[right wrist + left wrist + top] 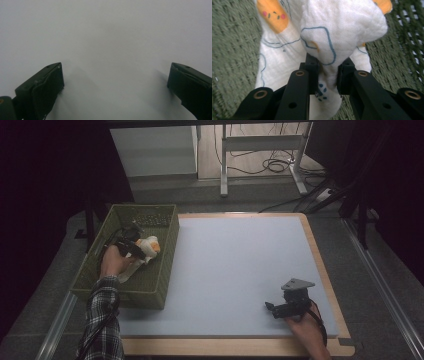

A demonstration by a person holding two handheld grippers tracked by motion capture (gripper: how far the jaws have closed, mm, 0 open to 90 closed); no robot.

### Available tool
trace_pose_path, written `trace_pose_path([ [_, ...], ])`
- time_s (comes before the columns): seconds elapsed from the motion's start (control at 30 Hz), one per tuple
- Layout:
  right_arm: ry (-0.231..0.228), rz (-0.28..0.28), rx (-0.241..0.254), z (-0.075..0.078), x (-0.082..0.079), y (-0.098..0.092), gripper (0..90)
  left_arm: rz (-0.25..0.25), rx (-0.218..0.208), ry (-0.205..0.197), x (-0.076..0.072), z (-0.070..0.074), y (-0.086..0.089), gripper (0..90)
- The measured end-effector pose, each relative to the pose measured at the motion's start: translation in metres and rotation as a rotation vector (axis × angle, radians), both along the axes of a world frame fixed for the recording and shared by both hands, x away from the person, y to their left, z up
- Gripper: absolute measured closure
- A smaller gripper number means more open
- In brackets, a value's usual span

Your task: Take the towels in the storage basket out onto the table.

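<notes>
**Cloth pinched in the basket, free jaws far across the tabletop**

From the high view, we see the left gripper (134, 245) inside the green basket (165, 270) at the tabletop's (235, 265) left edge, with the white-and-orange cloth (149, 246) bunched at its tip. The right gripper (289, 306) sits near the front right corner, well apart from the basket, so the left hand is plainly the nearer one.

In the left gripper view, the jaws are closed on a gathered fold of the cloth (342, 27); the bulk of it mushrooms just ahead of the tips, and a tail hangs back between the jaws toward the basket's woven floor (234, 50). We judge that a lift straight up out of the basket is what comes next.

In the right gripper view, the jaws stand wide apart over bare grey surface (107, 37), holding nothing.
</notes>
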State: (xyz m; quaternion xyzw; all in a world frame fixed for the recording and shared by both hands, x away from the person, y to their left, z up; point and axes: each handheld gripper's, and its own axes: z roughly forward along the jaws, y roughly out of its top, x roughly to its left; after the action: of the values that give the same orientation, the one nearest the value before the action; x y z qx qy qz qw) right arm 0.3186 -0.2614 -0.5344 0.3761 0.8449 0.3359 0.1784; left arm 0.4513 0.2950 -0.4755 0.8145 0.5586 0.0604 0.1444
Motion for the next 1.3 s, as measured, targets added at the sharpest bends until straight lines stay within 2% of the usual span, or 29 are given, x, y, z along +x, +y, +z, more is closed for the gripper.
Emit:
trace_pose_path([
  [0.03,0.000,0.000,0.000,0.000,0.000,0.000,0.8,0.000,0.000,0.000,0.000,0.000,0.000,75.1],
  [0.1,0.000,0.000,0.000,0.000,0.000,0.000,0.8,-0.003,0.003,-0.035,-0.006,0.006,0.003,74.9],
  [0.13,0.000,0.000,0.000,0.000,0.000,0.000,0.8,0.008,-0.016,-0.062,-0.011,0.012,0.008,75.0],
  [0.17,0.000,0.000,0.000,0.000,0.000,0.000,0.8,0.008,-0.016,-0.062,-0.011,0.012,0.008,75.0],
  [0.2,0.000,0.000,0.000,0.000,0.000,0.000,0.8,0.023,-0.043,-0.092,-0.016,0.018,0.012,75.0],
  [0.23,0.000,0.000,0.000,0.000,0.000,0.000,0.8,0.023,-0.043,-0.092,-0.016,0.018,0.012,75.0],
  [0.3,0.000,0.000,0.000,0.000,0.000,0.000,0.8,0.026,-0.072,-0.127,-0.023,0.027,0.017,75.0],
  [0.37,0.000,0.000,0.000,0.000,0.000,0.000,0.8,0.030,-0.079,-0.134,-0.025,0.030,0.018,75.0],
  [0.4,0.000,0.000,0.000,0.000,0.000,0.000,0.8,0.026,-0.088,-0.154,-0.028,0.035,0.019,74.9],
  [0.63,0.000,0.000,0.000,0.000,0.000,0.000,0.8,0.020,-0.130,-0.205,-0.038,0.052,0.022,74.8],
  [0.67,0.000,0.000,0.000,0.000,0.000,0.000,0.8,0.011,-0.140,-0.224,-0.041,0.058,0.022,74.8],
  [0.93,-0.001,0.000,-0.001,0.000,0.000,0.000,0.8,-0.017,-0.149,-0.275,-0.050,0.077,0.018,74.6],
  [1.3,-0.001,0.000,-0.001,0.000,0.000,0.000,0.8,-0.059,-0.136,-0.312,-0.061,0.106,0.005,74.5],
])
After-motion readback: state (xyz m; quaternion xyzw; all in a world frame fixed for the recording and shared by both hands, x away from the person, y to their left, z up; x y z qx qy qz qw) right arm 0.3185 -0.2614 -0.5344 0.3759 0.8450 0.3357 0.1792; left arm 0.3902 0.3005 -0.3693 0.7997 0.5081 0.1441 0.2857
